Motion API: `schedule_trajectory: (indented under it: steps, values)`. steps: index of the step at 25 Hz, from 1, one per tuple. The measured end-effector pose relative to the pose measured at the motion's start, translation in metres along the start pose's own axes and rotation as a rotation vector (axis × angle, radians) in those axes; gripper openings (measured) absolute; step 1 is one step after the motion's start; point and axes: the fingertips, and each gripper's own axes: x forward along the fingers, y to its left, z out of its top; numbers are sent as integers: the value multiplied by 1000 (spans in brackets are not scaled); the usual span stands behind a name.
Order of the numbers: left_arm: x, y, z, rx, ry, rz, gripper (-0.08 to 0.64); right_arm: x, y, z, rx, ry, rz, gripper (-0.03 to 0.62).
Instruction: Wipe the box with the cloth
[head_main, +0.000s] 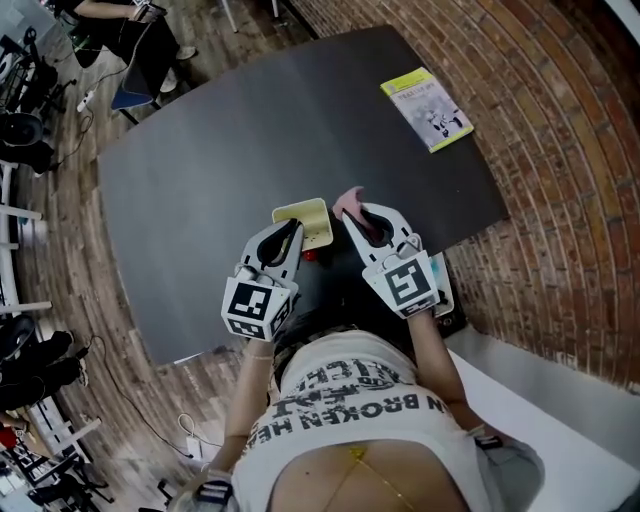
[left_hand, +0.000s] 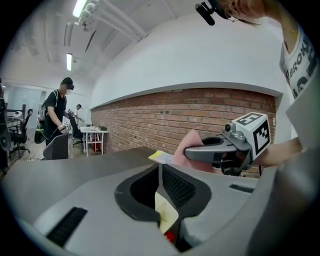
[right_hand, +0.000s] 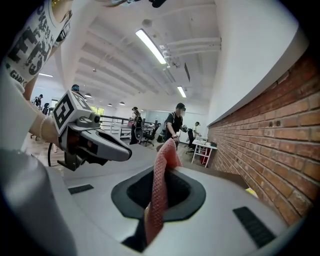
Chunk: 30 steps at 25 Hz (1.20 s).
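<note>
A pale yellow box is at the near edge of the dark table. My left gripper is shut on its near left edge. In the left gripper view the box shows low between the closed jaws, with a small red part under it. My right gripper is just right of the box and shut on a pink cloth. The cloth hangs out of the closed jaws and its top stands above them. Each gripper shows in the other's view, the right gripper and the left gripper, side by side.
A yellow-green booklet lies at the table's far right corner. A brick wall runs along the table's right side. People, office chairs and a white side table stand beyond the far end.
</note>
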Motion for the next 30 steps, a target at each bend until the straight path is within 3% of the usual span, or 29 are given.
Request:
schedule_trajectory:
  steps: [8, 10, 16, 22, 24, 30]
  values:
    - [31, 4, -51, 114, 212, -76, 11, 23, -20, -41, 29, 81, 32, 17]
    - [37, 5, -67, 155, 280, -102, 67, 30, -23, -54, 21, 111, 46, 17]
    - [51, 10, -117, 377, 506, -167, 89, 52, -32, -87, 48, 174, 99, 18]
    - [58, 19, -145, 623, 690, -222, 90, 68, -16, -114, -66, 243, 245, 17]
    - [62, 21, -151, 677, 724, -241, 73, 73, -11, -120, -94, 247, 294, 17]
    - [65, 18, -157, 692, 740, -289, 40, 86, 3, -141, -158, 273, 411, 17]
